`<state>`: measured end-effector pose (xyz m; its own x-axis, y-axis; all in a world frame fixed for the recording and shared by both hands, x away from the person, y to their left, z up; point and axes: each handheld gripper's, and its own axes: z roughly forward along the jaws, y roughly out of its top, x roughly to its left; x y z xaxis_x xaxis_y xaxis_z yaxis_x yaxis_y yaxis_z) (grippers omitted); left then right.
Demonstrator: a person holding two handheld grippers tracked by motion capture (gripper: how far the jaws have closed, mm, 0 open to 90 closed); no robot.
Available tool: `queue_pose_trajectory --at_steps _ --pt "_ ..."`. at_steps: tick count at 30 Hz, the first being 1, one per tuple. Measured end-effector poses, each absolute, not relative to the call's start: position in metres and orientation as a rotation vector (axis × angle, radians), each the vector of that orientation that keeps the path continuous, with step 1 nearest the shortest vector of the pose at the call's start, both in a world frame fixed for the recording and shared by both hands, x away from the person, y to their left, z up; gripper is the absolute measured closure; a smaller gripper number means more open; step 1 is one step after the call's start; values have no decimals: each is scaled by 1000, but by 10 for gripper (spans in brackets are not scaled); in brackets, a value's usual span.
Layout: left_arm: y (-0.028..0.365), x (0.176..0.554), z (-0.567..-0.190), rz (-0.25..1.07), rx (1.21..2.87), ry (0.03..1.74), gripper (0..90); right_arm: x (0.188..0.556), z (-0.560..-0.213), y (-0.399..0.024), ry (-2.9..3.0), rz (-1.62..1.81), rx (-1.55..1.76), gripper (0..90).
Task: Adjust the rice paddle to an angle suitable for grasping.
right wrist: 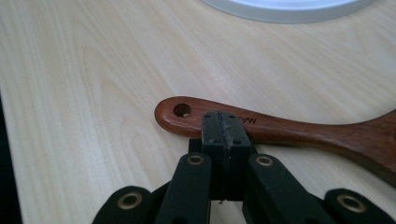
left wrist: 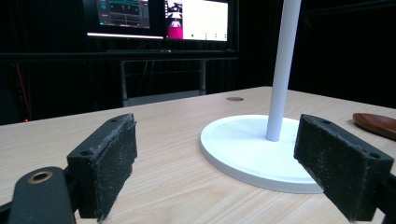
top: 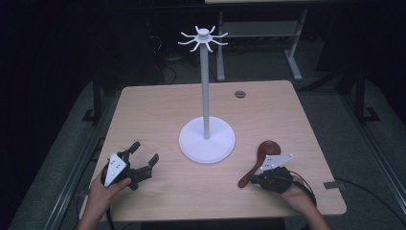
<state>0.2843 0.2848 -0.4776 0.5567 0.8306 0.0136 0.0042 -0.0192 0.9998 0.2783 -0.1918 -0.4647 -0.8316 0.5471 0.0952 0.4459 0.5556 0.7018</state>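
Wooden spoon (top: pixel 258 160) flat on the bench (top: pixel 158 110), at about 4 o'clock from the white stand (top: pixel 207 140), bowl end pointing toward 12 o'clock and handle end toward 7 o'clock. Dark reddish-brown, with a round hole near the handle tip and faint lettering along the handle. Close beside the stand's round base, not touching it.

Right tool (top: pixel 253 179) low at the bench's 5 o'clock area, held in a hand (top: pixel 297 196) coming in from the bottom edge. Pads pressed together, nothing between them as far as visible. In the right gripper view, closed tips (right wrist: pixel 223 128) right at the spoon's handle (right wrist: pixel 280 128), just past the hole; whether touching the wood or merely over it, cannot tell.

Left tool (top: pixel 143 153) at the bench's 7 o'clock area, gripped by the other hand (top: pixel 103 191), spread wide and holding nothing. Aimed toward 1 o'clock, at the stand. In the left gripper view, two black pads (left wrist: pixel 109 163) well apart, with bare bench and the stand's base (left wrist: pixel 243 144) between them farther off; spoon's edge (left wrist: pixel 376 123) at the far 3 o'clock side.

Stand upright near the bench's middle: wide disc base, thin pole, ring of hooked arms on top. Small round grommet (top: pixel 240 94) in the bench at 1 o'clock from the pole. Lit screens (left wrist: pixel 159 18) in the dark beyond the bench.
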Motion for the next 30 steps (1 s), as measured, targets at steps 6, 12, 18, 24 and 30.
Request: queue_pose_trajectory --at_steps 6,12,18,24,30 --pt "285 284 -478 771 1452 763 126 287 -465 -188 2636 1166 881 896" --pt "285 284 -478 773 1453 762 127 294 -465 -181 2630 1171 885 897" --pt "285 284 -478 771 1448 764 127 305 -463 -169 2623 1174 879 897" --pt "285 284 -478 773 1450 760 127 316 -462 -158 2615 1178 878 898" --pt "285 284 -478 772 1450 761 126 324 -463 -150 2616 1151 874 897"
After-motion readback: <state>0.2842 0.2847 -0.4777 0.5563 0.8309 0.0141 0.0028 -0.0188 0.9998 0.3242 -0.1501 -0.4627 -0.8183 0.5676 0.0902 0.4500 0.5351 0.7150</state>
